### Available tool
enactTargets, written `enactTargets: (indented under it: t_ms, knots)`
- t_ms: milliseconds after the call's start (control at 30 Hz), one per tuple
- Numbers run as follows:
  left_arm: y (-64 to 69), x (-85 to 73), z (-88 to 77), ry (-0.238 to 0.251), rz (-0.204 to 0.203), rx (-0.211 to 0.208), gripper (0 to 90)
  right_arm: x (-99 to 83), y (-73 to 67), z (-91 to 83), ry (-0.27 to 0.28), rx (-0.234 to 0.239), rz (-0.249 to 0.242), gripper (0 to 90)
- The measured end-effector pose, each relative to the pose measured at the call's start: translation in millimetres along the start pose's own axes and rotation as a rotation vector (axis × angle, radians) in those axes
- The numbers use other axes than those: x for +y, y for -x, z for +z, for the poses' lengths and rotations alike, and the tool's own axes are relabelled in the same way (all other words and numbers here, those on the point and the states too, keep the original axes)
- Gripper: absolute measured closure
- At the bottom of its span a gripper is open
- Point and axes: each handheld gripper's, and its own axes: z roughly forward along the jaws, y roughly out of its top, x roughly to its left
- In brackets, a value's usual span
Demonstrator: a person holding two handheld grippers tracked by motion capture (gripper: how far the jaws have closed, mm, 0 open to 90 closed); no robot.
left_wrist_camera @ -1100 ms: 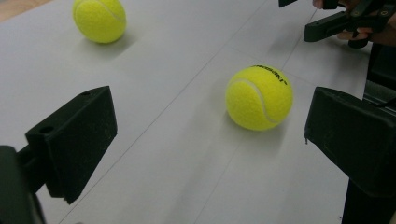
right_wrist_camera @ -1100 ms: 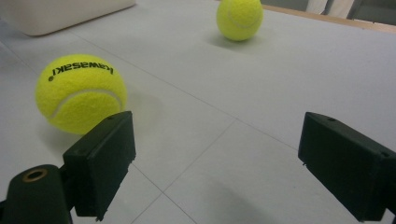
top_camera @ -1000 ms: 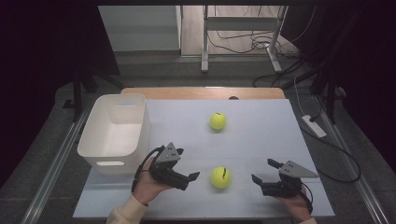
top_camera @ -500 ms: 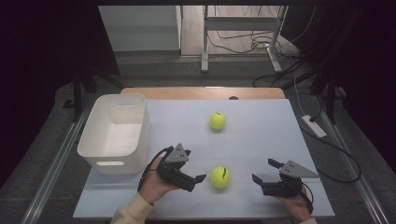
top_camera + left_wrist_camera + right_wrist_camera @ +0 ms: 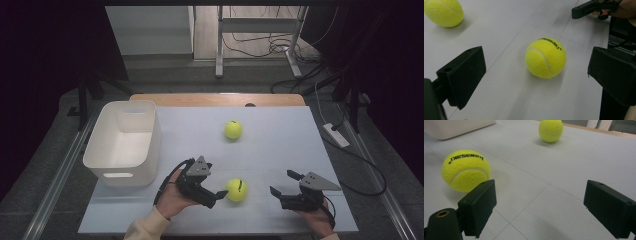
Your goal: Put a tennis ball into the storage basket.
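Am lining left tool [image 5: 216, 196] on near ball [image 5: 236, 190], jaws spread wide, gripping nothing; ball sitting on desk [image 5: 280, 145] just ahead, untouched. Right tool [image 5: 284, 184] idling open, empty. Next, I reckon: pushing forward, straddling ball, closing.

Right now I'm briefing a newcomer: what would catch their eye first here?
Two yellow balls on the grey table: the near ball lies just ahead of the left gripper, whose jaws are open, and the far ball sits mid-table. A white bin stands at the left; the right gripper waits open.
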Motion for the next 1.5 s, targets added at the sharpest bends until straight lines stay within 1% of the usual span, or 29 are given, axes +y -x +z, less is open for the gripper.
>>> enactTargets:
  t_ms: [133, 333, 467, 500, 567, 667, 900, 1133, 1167, 1200, 1500]
  knots:
    - [1.1, 1.1, 3.8, -0.007, -0.005, -0.010, 2.1, 0.1, -0.1, 0.1, 0.000, 0.000, 0.000, 11.3]
    - [3.1, 2.6, 13.2, -0.037, 0.008, -0.031, 1.2, 0.2, -0.4, 0.4, -0.001, 0.000, -0.001, 11.3]
    - [3.5, 3.3, 19.6, -0.047, -0.004, -0.041, 0.7, 0.7, -0.4, 0.8, -0.001, -0.004, -0.002, 11.3]
    - [3.0, 3.5, 20.3, -0.051, -0.001, -0.045, 0.7, 0.9, -0.4, 0.7, 0.001, -0.004, -0.001, 11.3]
    - [2.8, 3.7, 22.6, -0.047, -0.011, -0.066, 0.8, 0.8, -0.4, 0.6, 0.001, -0.005, -0.001, 11.2]
    - [2.3, 4.2, 25.8, -0.051, -0.013, -0.078, 0.9, 0.5, -0.2, 0.1, 0.002, -0.004, 0.002, 11.3]
    - [2.8, 4.9, 34.1, -0.065, -0.009, -0.078, 0.8, 0.6, -0.5, 0.1, 0.004, -0.005, 0.000, 11.3]
    - [4.8, 5.9, 43.0, -0.092, 0.007, -0.067, 0.8, 0.6, -0.6, 0.0, 0.003, -0.004, -0.002, 11.3]
    - [5.3, 6.0, 45.2, -0.106, 0.017, -0.065, 0.8, 0.7, -0.6, -0.3, 0.003, -0.006, -0.004, 11.3]
    - [5.3, 6.0, 45.2, -0.106, 0.017, -0.065, 0.8, 0.7, -0.6, -0.3, 0.003, -0.006, -0.004, 11.3]
    - [5.7, 6.5, 52.3, -0.115, 0.018, -0.082, 0.9, 0.4, -0.2, -0.3, 0.001, -0.007, -0.003, 11.4]
